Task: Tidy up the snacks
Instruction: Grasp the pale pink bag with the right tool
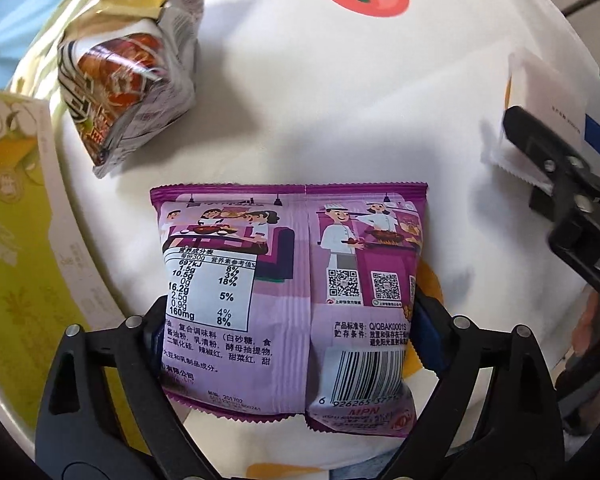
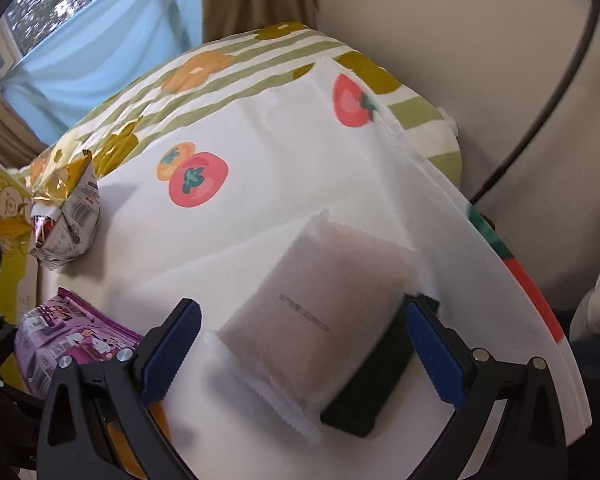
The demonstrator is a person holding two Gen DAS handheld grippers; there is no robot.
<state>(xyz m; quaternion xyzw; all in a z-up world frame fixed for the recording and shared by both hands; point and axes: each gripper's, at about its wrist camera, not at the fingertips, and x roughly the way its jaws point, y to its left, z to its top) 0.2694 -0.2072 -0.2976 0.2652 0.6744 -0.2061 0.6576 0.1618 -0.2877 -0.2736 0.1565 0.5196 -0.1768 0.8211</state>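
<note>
A purple snack bag [image 1: 288, 292] lies back side up on the white fruit-print cloth. My left gripper [image 1: 288, 344] has its jaws closed against the bag's two sides. The bag also shows in the right wrist view [image 2: 72, 332] at the lower left. A white translucent snack packet [image 2: 316, 336] lies on the cloth between the fingers of my right gripper [image 2: 300, 356], which is open; its blue pads [image 2: 172, 352] stand apart from the packet. In the left wrist view the right gripper [image 1: 560, 184] and the white packet [image 1: 540, 108] sit at the right edge.
A crumpled gold and silver snack bag [image 1: 132, 92] lies at the back left, also in the right wrist view [image 2: 64, 216]. A yellow-green box [image 1: 16, 220] stands at the left edge. A dark flat object [image 2: 372, 392] lies under the white packet. The table edge [image 2: 540, 312] runs along the right.
</note>
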